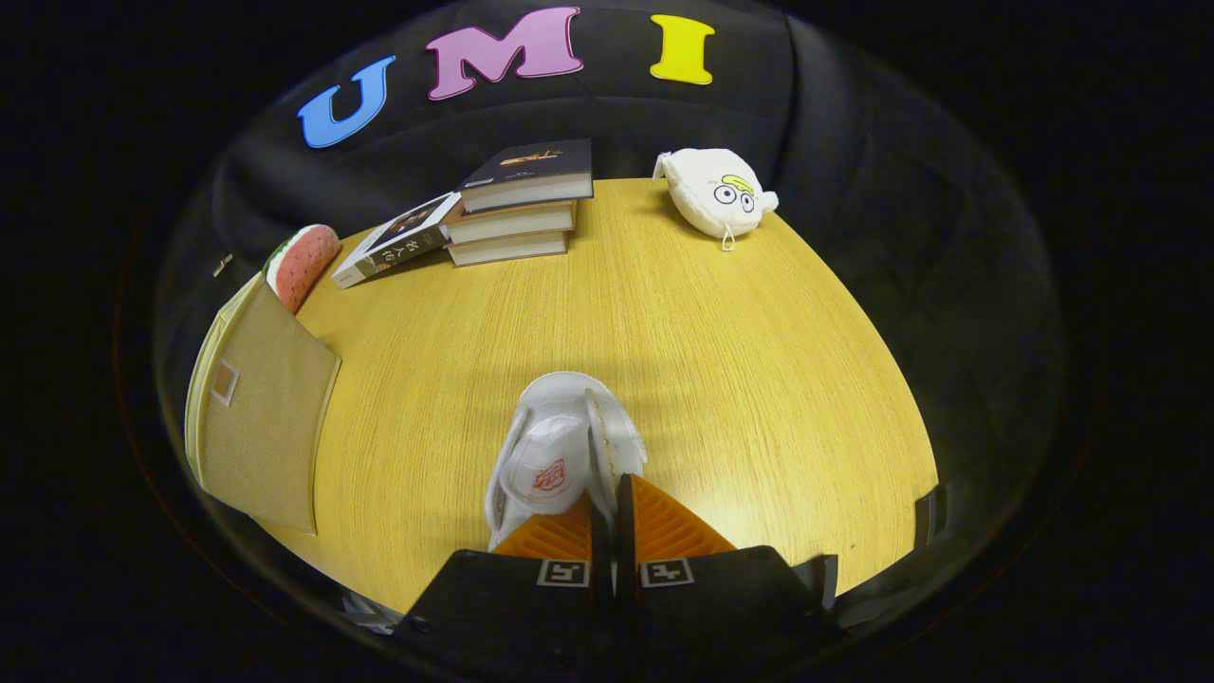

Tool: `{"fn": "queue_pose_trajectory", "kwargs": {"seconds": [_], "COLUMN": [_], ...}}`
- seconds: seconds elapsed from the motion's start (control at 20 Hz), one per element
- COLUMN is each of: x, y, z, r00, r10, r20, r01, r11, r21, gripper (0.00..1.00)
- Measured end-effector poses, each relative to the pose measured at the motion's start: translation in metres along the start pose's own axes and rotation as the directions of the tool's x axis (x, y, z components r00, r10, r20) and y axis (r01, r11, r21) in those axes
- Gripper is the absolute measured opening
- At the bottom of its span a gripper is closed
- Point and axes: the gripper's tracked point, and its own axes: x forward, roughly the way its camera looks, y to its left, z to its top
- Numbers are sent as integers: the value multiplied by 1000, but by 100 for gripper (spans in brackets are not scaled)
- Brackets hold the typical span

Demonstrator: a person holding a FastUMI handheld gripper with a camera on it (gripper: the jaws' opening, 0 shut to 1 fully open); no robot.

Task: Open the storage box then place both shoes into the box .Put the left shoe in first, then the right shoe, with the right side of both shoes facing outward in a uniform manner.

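A white shoe with a red mark on its tongue sits right at my fingertips, its toe pointing away from me across the wooden table. My gripper is shut on the shoe, with the thin side wall of its collar pinched between both fingers. The shoe casts a shadow on the wood just beyond it; whether it is lifted I cannot tell. The beige fabric storage box stands at the table's left edge, well to the left of the fingers, and a small label window shows on the face turned to me.
Behind the box lies a watermelon-shaped plush. Three stacked books with another book leaning against them sit at the far side. A white plush with cartoon eyes rests at the far right.
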Motion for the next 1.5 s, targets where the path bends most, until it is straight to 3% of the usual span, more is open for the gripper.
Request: {"fn": "queue_pose_trajectory", "kwargs": {"seconds": [0.3, 0.65, 0.7, 0.8, 1.1, 1.5], "x": [19, 31, 30, 24, -25, -108], "y": [-19, -24, -23, -16, 17, 84], "z": [-8, -6, -5, -3, 42, 123], "r00": [997, 998, 999, 999, 985, 969], "r10": [-80, 4, 22, 53, 128, 157], "r20": [18, 56, 38, 11, 114, 189], "r01": [80, -3, -22, -54, -152, -198], "r11": [997, 1000, 1000, 994, 962, 954], "r21": [-4, -19, 9, 90, 228, 227], "gripper": [5, 11, 6, 5, 5, 5]}}
